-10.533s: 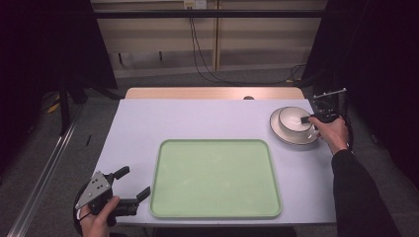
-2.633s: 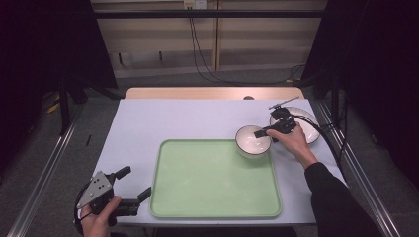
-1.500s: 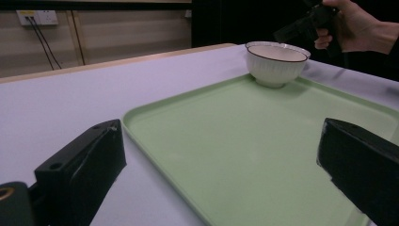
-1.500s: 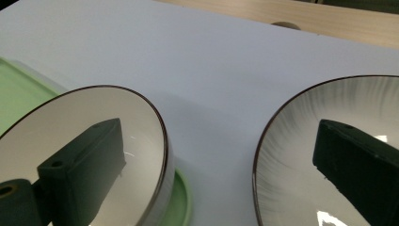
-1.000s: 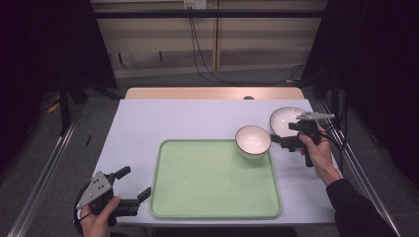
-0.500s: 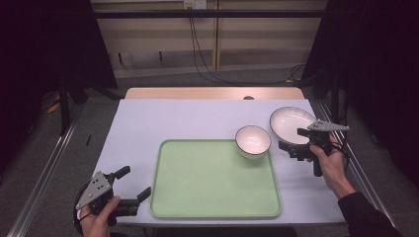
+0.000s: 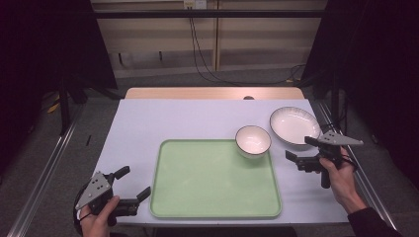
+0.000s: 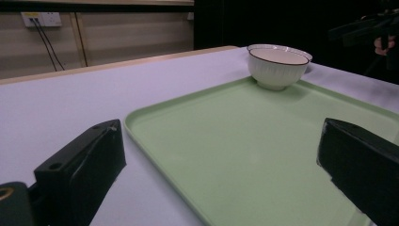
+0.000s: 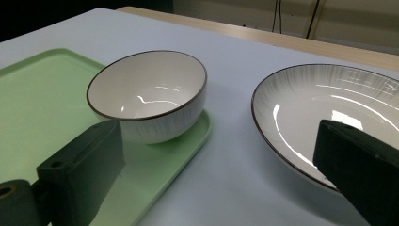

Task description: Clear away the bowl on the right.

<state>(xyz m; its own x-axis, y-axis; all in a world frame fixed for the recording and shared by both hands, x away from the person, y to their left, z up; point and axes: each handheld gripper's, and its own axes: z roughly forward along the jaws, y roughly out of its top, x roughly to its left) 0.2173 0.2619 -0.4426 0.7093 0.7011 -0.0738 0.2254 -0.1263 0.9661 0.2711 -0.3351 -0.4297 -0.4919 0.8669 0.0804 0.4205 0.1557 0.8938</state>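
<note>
- A small white bowl (image 7: 253,140) with a dark rim is sitting upright in the tray's 1 o'clock corner, untouched.
- A wide white plate (image 7: 295,126) with a dark rim is lying on the bare table just beside the bowl, at the bowl's 2 o'clock, apart from the tray.
- The right gripper (image 7: 302,150) is hovering at the plate's 5 o'clock with its jaws spread wide and holding nothing; in the right gripper view the jaws are framing the bowl (image 9: 147,95) and the plate (image 9: 324,115).
- Judging by this, the bowl's placing is looking complete and the plate is next; the move is calling for the spread jaws to close over the plate's near rim and carry it onto the tray.
- The left gripper (image 7: 132,183) is resting at the table's 7 o'clock corner, jaws spread and empty, beside the green tray (image 7: 207,187).
- Count: one bowl, one plate, one tray, two grippers, one white table (image 7: 168,118).
</note>
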